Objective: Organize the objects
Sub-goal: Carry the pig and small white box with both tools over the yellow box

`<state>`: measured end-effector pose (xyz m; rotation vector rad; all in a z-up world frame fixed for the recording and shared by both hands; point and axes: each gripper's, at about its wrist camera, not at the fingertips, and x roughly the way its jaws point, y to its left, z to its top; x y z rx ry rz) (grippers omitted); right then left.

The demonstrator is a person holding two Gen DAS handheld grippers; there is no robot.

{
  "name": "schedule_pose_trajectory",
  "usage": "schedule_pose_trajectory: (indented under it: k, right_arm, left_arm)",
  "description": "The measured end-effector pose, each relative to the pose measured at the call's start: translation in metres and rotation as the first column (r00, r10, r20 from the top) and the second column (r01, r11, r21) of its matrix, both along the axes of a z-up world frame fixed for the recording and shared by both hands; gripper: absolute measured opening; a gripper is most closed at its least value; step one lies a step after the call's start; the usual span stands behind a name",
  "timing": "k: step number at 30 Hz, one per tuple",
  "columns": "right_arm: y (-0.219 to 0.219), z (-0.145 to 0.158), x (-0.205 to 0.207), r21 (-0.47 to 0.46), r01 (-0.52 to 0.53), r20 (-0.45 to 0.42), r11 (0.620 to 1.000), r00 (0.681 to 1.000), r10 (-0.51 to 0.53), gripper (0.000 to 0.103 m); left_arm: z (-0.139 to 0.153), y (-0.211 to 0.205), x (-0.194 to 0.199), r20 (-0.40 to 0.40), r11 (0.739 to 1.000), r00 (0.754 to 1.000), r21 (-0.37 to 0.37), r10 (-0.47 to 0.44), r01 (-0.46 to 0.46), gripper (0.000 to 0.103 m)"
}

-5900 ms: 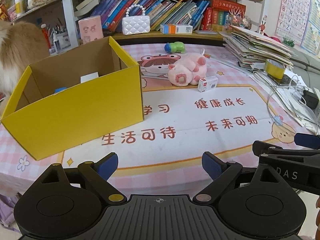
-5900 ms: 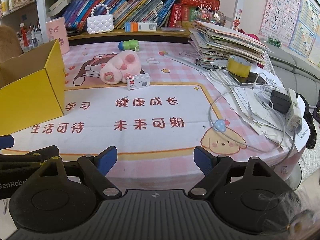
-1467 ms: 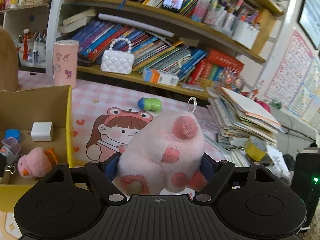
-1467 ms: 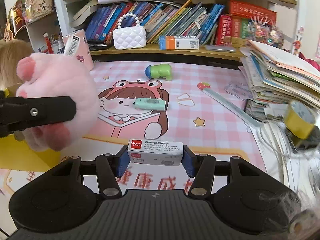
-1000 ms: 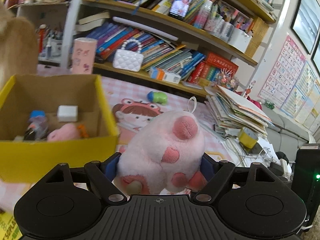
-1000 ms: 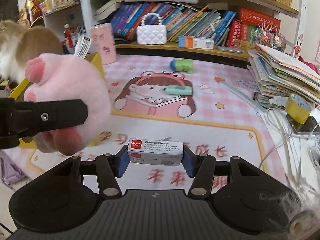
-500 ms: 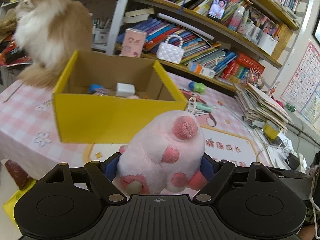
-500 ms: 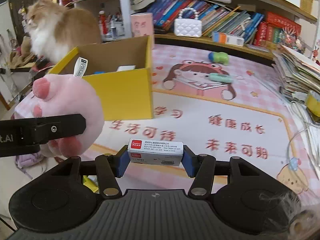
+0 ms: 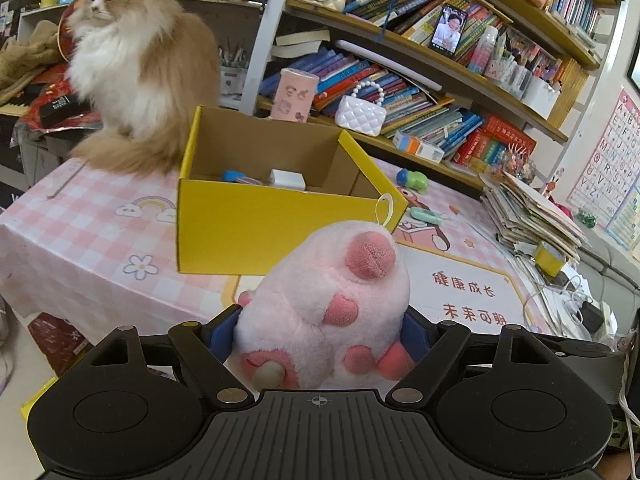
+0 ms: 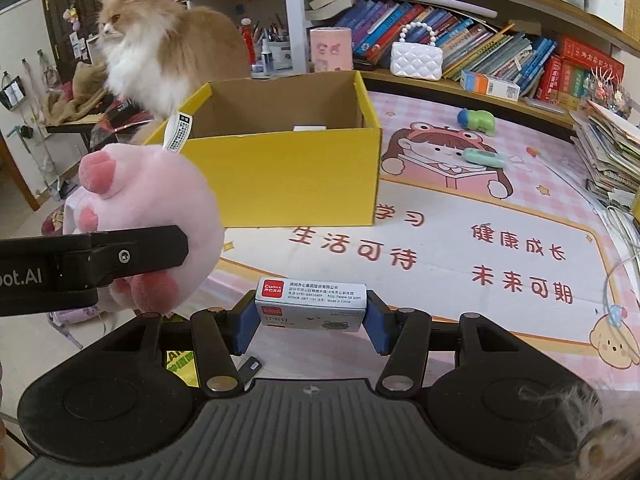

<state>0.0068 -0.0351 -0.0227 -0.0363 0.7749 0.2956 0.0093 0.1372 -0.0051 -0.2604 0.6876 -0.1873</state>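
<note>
So the yellow cardboard box (image 9: 256, 228) sits open-topped on the left part of the surface (image 10: 460, 240), which is covered by a pink checkered mat with a cartoon girl and red Chinese characters. Looking in from the left wrist view there's a white charger block (image 9: 287, 179) and something small and blue (image 9: 232, 176) on the box floor, hard to say what that one is.

Left claw (image 9: 320, 336) is pinching the pink plush paw toy (image 9: 324, 308), both blue pads pressed into its sides, held in the air in front of the box's near wall. Right claw (image 10: 311, 320) is clamped on a little white staples box with a red logo (image 10: 311, 298), also held up off the mat, right of the plush.

Still lying on the mat: a green and blue toy (image 10: 478, 120) far back, and a mint green gadget (image 10: 482, 157) on the cartoon girl.

A fluffy orange and white cat (image 9: 132, 64) sits at the far left corner just behind the box. Behind everything is a packed bookshelf (image 9: 420, 92) with a white quilted purse (image 10: 416, 60) and a pink cup (image 10: 330, 48). Stack of papers (image 9: 528, 212) on the right.
</note>
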Motion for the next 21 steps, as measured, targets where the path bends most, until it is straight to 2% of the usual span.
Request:
schedule_pose_trajectory:
  k: [17, 21]
  right_arm:
    - [0.026, 0.006, -0.001, -0.017, -0.045, 0.019, 0.999, 0.999, 0.045, 0.052]
    - [0.028, 0.011, 0.008, -0.015, -0.052, 0.063, 0.999, 0.997, 0.052, 0.052]
  left_arm:
    - [0.006, 0.024, -0.009, 0.031, 0.999, 0.998, -0.013, 0.047, -0.047, 0.082]
    - [0.012, 0.028, -0.002, 0.059, 0.997, 0.996, -0.005, 0.071, -0.071, 0.082]
